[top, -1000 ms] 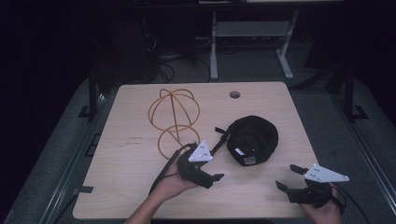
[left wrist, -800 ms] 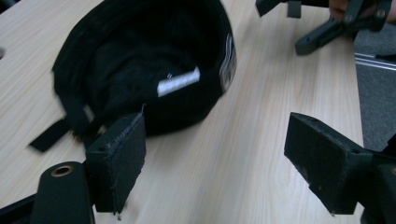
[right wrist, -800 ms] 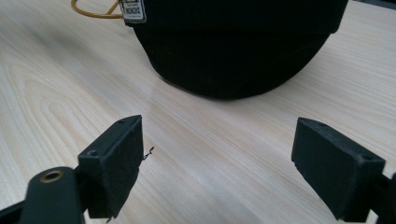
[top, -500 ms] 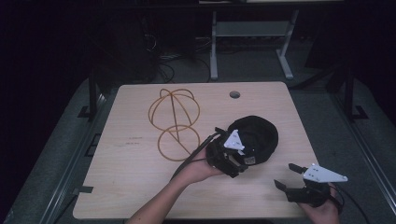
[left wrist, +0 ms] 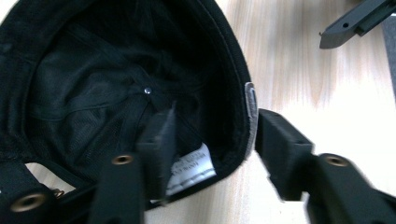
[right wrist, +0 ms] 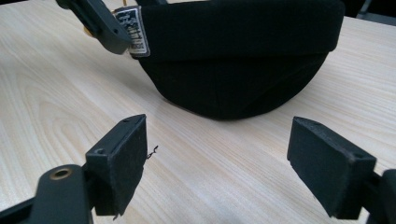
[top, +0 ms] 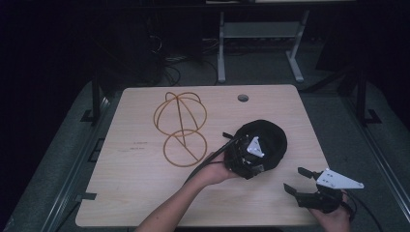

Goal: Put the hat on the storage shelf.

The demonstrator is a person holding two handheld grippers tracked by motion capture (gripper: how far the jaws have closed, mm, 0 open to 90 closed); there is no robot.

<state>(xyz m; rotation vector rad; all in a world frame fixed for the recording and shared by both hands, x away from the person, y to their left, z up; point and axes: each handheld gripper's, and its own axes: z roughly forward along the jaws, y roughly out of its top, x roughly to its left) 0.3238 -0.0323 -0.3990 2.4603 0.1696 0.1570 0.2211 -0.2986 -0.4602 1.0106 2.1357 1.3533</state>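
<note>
Left claw straddles the near rim of the upturned black fabric cap, jaws apart, and should close squarely on the band, while the right claw waits wide beside it on the wooden surface.

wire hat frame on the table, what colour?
Orange-brown wire frame, clearest in the high view.

Left gripper: black body, two blocky black jaws faced with dark foam-like pads, brass-coloured screw inserts at each jaw base, grey three-cornered plate on top, black cable trailing behind. Right gripper: same black build, square padded jaws, one brass insert visible, grey three-cornered plate with small holes. Forearms bare; no sleeves visible in the high view.
</note>
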